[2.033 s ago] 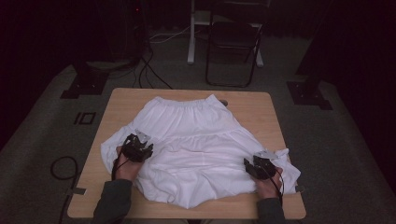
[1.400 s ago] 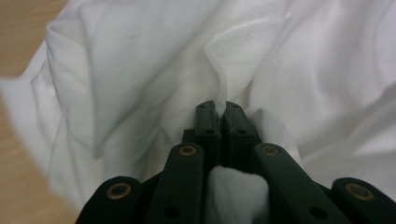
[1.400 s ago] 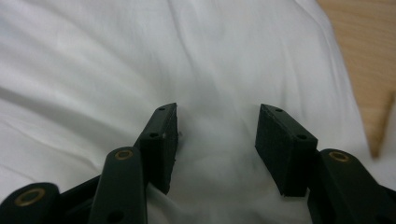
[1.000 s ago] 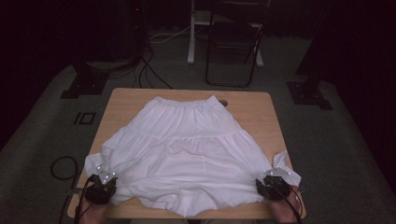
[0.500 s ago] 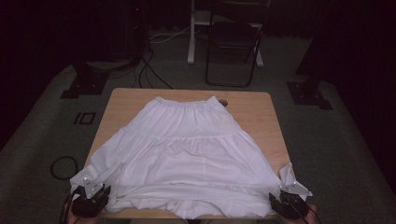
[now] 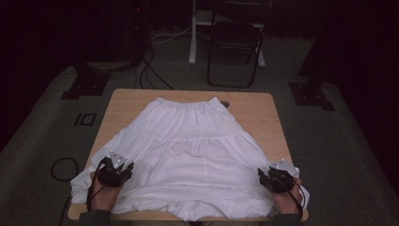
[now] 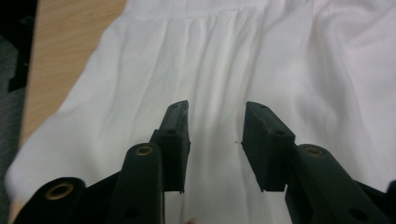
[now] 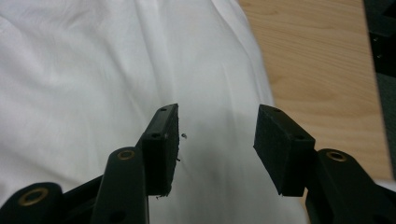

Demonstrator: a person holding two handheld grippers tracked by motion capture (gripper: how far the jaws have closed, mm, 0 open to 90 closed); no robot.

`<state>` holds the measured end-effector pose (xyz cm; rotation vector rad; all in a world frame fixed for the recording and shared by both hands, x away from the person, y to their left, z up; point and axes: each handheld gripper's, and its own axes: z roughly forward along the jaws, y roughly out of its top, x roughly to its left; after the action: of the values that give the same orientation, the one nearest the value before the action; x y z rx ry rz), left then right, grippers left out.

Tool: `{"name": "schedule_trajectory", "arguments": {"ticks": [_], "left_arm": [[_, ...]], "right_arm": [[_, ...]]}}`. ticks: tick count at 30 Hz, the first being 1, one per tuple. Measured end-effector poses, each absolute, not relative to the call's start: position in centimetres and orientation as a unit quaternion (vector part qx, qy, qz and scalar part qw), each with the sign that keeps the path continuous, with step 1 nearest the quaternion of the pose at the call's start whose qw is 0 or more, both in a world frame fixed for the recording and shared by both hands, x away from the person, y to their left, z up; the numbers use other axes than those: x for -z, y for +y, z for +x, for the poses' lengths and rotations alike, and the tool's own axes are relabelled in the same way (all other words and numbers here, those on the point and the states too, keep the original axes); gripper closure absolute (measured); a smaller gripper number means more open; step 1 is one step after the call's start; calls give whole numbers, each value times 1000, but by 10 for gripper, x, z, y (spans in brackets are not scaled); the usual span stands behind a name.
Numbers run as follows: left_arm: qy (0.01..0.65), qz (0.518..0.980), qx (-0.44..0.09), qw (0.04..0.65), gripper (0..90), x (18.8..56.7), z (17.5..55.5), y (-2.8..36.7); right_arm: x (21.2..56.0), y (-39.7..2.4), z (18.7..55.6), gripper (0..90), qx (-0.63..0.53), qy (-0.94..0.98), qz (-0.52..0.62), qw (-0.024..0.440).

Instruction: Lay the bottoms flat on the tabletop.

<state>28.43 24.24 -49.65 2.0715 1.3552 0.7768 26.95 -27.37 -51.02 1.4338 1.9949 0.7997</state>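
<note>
A white tiered skirt [image 6: 188,155] lies spread flat across the middle of the high view, covering most of a light wooden table [image 6: 256,110]. Its gathered waistband points to the top of the frame and its wide hem runs along the table's near edge at the bottom, with the hem's corners spilling slightly past the table at lower left and lower right.

At the lower left of the high view, the left gripper [image 6: 123,167] sits over the skirt's left hem area, held by the person's left hand [image 6: 104,195]. In the left gripper view its jaws stand apart with pleated white cloth [image 7: 219,70] showing between them; nothing is pinched.

At the lower right, the right gripper [image 6: 263,178] rests by the skirt's right edge, held by the right hand [image 6: 288,200]. In the right gripper view its jaws are likewise spread, over smooth cloth [image 8: 93,60], with bare tabletop [image 8: 317,65] at the upper right.

Behind the table, at the top of the high view, a dark folding chair [image 6: 234,42] stands on grey carpet.
</note>
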Motion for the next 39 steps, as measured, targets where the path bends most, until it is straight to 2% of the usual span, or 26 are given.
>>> {"name": "schedule_trajectory", "arguments": {"ticks": [4, 8, 14, 19, 24, 28, 39], "left_arm": [[487, 776, -285, 281, 583, 490, 307, 227], [493, 776, -276, 279, 576, 487, 332, 220], [509, 783, -255, 251, 566, 516, 350, 223], [527, 775, -235, 259, 524, 534, 345, 232], [535, 761, -216, 297, 524, 540, 333, 242], [527, 761, -221, 307, 551, 542, 320, 242], [530, 756, -224, 311, 552, 544, 283, 239]], "right_arm": [[512, -264, 286, 496, -301, 744, 530, 274], [498, -251, 301, 495, -319, 745, 512, 286], [518, -243, 334, 492, -287, 762, 511, 274], [540, -251, 332, 492, -275, 761, 528, 257], [543, -257, 326, 492, -292, 755, 532, 247], [545, -260, 320, 503, -298, 748, 540, 245], [546, -264, 292, 509, -299, 742, 546, 249]]}}
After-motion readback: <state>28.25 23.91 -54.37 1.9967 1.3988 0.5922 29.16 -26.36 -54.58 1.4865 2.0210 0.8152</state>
